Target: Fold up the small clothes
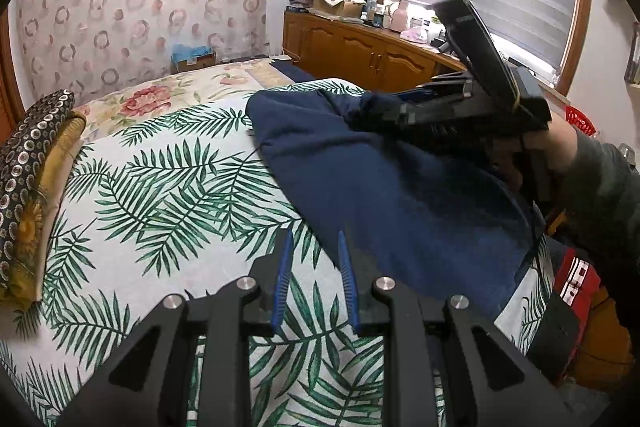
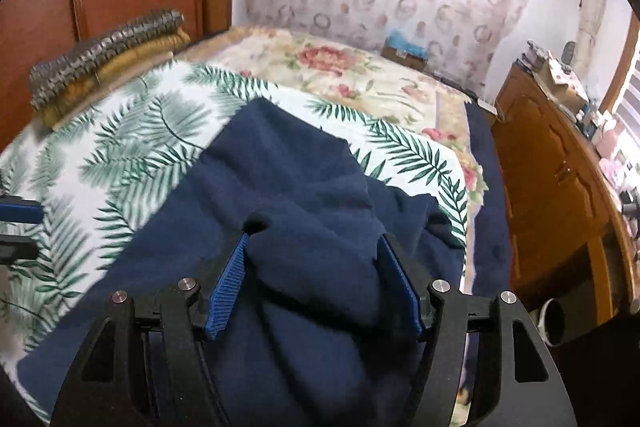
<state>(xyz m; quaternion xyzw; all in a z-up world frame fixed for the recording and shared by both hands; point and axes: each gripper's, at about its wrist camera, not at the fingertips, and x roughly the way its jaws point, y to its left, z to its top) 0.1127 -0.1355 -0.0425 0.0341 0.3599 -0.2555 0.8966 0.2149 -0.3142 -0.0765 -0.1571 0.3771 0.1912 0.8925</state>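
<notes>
Folding looks only begun: the right gripper (image 2: 316, 259) pinches a bunched ridge of the navy garment (image 2: 280, 187), which is not flat; the left gripper (image 1: 314, 267), beside it, is slightly parted and empty.

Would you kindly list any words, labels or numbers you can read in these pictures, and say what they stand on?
None can be read.
Red and white band at the bed's edge: white marks, too blurred to read.
Boxes on the wooden cabinet: too small to read.
</notes>
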